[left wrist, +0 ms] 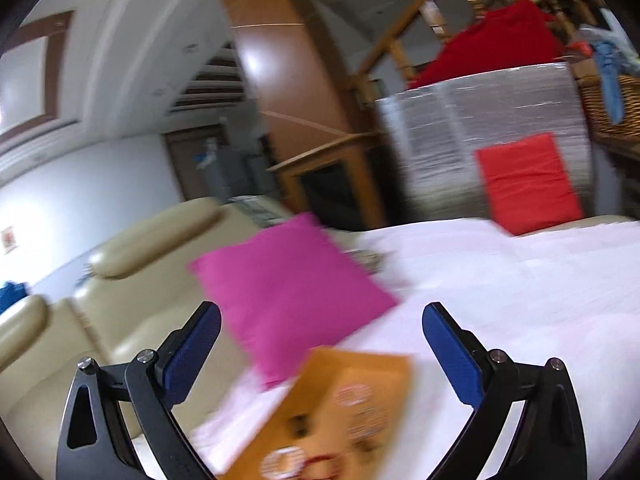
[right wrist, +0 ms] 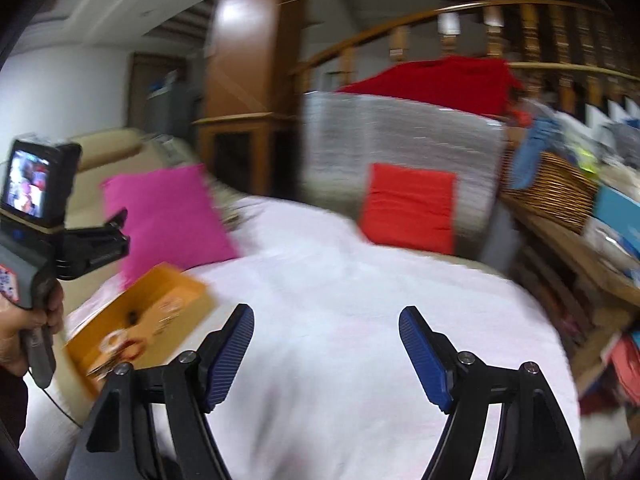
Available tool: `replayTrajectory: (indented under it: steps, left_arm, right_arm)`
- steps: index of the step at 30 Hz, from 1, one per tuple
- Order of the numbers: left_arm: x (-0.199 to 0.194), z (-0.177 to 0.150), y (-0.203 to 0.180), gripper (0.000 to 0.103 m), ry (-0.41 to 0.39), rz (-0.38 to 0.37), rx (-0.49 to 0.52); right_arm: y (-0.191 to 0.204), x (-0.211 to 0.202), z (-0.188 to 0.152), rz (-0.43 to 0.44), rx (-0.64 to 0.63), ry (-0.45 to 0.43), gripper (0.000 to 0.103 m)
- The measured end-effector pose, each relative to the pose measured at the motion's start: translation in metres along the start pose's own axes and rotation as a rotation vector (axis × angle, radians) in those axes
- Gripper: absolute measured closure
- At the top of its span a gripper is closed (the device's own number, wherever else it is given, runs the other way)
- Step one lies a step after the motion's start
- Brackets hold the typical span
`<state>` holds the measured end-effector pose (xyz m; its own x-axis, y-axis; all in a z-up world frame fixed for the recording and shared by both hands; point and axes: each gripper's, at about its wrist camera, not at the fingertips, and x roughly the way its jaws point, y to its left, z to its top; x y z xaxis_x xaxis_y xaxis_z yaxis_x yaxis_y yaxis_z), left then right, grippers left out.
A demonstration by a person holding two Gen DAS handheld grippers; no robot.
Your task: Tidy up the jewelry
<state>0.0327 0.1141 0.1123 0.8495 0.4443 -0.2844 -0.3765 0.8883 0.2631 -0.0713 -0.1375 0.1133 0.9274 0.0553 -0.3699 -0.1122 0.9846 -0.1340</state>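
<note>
Blue ribbed pads on black hinged arms: left gripper (left wrist: 322, 322) spread wide, nothing between the jaws; right gripper (right wrist: 326, 324) likewise wide and empty, above bare white cloth (right wrist: 340, 320), soft and faintly pink-tinged. Just ahead of the left gripper, flat orange cardboard box (left wrist: 344, 412), rectangular, printed with round red-and-white marks, lying on the cloth; small dark and reddish pieces on it, too blurred to identify as jewelry. Behind the box, square magenta cushion (left wrist: 292, 288), matte fabric. Beside it, cream sofa (left wrist: 132, 248), smooth and padded. Farther back, red cushion (right wrist: 408, 210) upright against silvery quilted panel (right wrist: 400, 136). Far right, woven wicker basket (right wrist: 556, 188) with blue cloth draped over its rim.
</note>
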Motion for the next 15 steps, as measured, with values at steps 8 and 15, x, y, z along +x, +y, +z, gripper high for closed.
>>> replayTrajectory:
  steps: [8, 15]
  left_arm:
    - [-0.054, 0.036, -0.117, 0.003, 0.061, -0.408, -0.029]
    - [-0.151, 0.032, -0.062, 0.003, 0.072, -0.501, -0.063]
  right_arm:
    - [-0.124, -0.046, 0.008, -0.268, 0.196, -0.129, 0.022]
    - [-0.120, -0.073, 0.023, -0.245, 0.211, -0.161, 0.014]
